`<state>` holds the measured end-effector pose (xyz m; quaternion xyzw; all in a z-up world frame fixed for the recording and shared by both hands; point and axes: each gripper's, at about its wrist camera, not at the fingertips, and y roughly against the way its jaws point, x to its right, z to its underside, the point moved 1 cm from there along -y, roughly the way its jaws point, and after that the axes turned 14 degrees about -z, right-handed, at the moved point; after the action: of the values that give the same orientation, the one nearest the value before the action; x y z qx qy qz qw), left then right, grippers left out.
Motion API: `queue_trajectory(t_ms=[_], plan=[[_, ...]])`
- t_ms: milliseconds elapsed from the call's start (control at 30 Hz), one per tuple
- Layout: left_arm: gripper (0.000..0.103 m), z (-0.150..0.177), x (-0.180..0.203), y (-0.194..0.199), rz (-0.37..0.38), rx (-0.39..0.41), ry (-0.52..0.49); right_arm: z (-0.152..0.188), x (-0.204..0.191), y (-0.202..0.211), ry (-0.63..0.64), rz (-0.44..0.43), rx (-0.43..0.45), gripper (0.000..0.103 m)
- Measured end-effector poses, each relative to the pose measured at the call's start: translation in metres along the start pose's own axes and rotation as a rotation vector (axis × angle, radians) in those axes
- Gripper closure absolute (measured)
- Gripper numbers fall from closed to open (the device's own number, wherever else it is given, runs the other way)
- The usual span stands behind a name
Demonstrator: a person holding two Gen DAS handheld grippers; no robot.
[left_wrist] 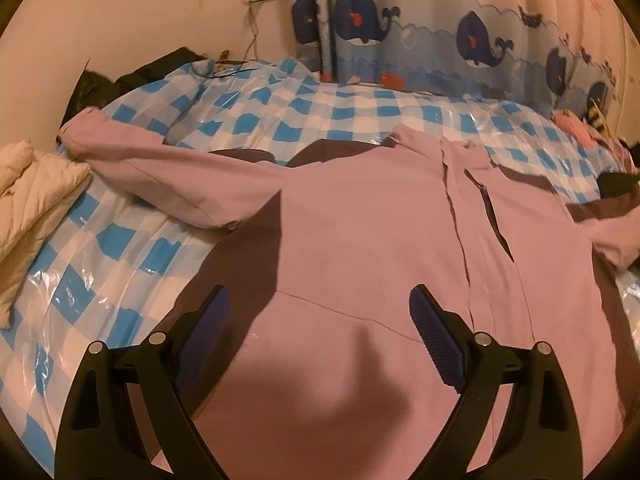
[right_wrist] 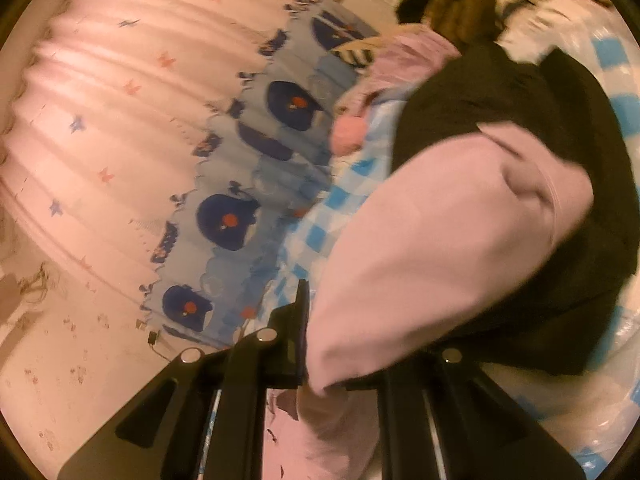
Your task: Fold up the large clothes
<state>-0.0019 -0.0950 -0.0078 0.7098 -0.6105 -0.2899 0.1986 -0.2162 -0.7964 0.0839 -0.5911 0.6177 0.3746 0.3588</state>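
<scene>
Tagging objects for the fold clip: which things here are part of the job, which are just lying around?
Job:
pink jacket
left claw, open above it
right claw, shut on a jacket sleeve

Lying about:
cream quilt
whale curtain
black garment
checked bed cover

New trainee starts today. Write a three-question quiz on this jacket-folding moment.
1. True or false: the left gripper hovers open above the pink-and-brown jacket.
2. The right gripper is clamped on: A) the cream quilted blanket, B) a pink fabric sleeve, C) the whale-print curtain.
3. Fill in: the jacket lies on a blue-and-white ______ plastic sheet.

Key: 1 true; 2 B; 3 checked.
</scene>
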Motion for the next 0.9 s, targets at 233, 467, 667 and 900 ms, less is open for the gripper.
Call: queue_trajectory(t_ms=[233, 467, 667, 900], plan=[[0.016, -0.006, -0.022, -0.004, 0.012, -0.04, 0.066, 0.022, -0.092, -0.036, 0.148, -0.084, -0.024, 0.09], [0.015, -0.013, -0.043, -0.003, 0.022, -0.052, 0.114, 0.068, -0.174, -0.079, 0.291, -0.153, -0.108, 0.09], [0.015, -0.015, -0.056, -0.004, 0.021, -0.062, 0.135, 0.111, -0.217, -0.105, 0.398, -0.17, -0.171, 0.09], [0.015, -0.016, -0.074, -0.006, 0.009, -0.07, 0.158, 0.164, -0.24, -0.132, 0.486, -0.168, -0.231, 0.09]])
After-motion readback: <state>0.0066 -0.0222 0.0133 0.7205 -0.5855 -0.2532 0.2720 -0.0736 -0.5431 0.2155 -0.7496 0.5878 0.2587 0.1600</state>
